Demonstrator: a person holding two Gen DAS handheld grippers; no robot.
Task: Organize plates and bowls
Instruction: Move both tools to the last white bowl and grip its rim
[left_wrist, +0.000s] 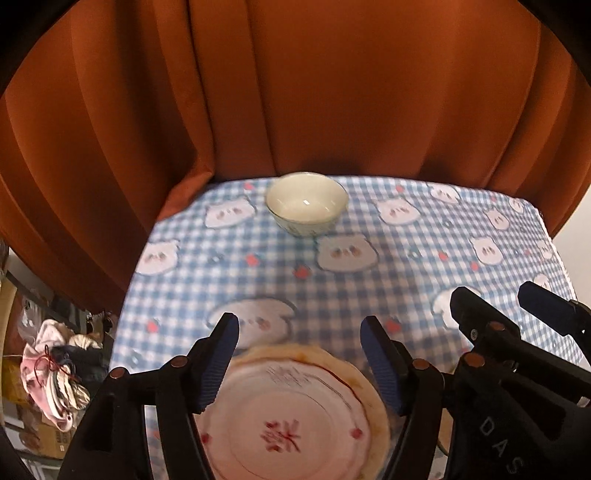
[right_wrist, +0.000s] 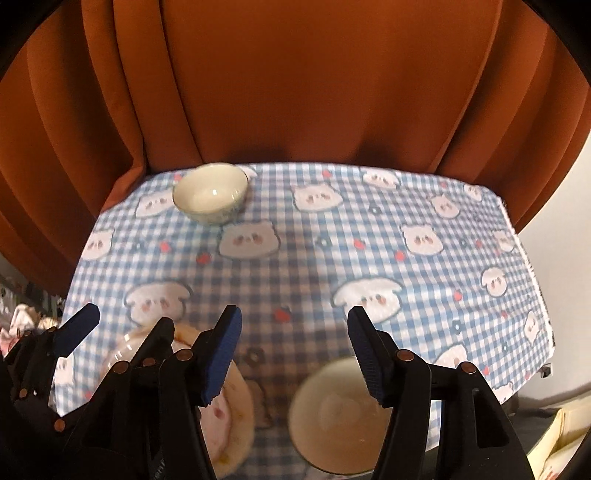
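A pink plate with a red flower pattern (left_wrist: 291, 417) lies on a yellow-rimmed plate at the near edge of the checked tablecloth (left_wrist: 406, 266). My left gripper (left_wrist: 299, 319) hangs above it, open, its blue pads touching nothing. A small cream bowl (left_wrist: 306, 203) stands at the table's far side, near the curtain. In the right wrist view a larger cream bowl (right_wrist: 340, 410) sits below my right gripper (right_wrist: 294, 314), which is open and empty. The stacked plates (right_wrist: 225, 417) lie to its left, partly hidden by the fingers. The far bowl (right_wrist: 210, 192) shows at the back left.
An orange curtain (left_wrist: 332, 92) hangs right behind the table. Beside the table on the left are a heap of clothes (left_wrist: 55, 369) and cardboard boxes. The cloth's right edge (right_wrist: 532, 280) drops off toward a pale wall. The left gripper (right_wrist: 125, 321) hangs close beside the right one.
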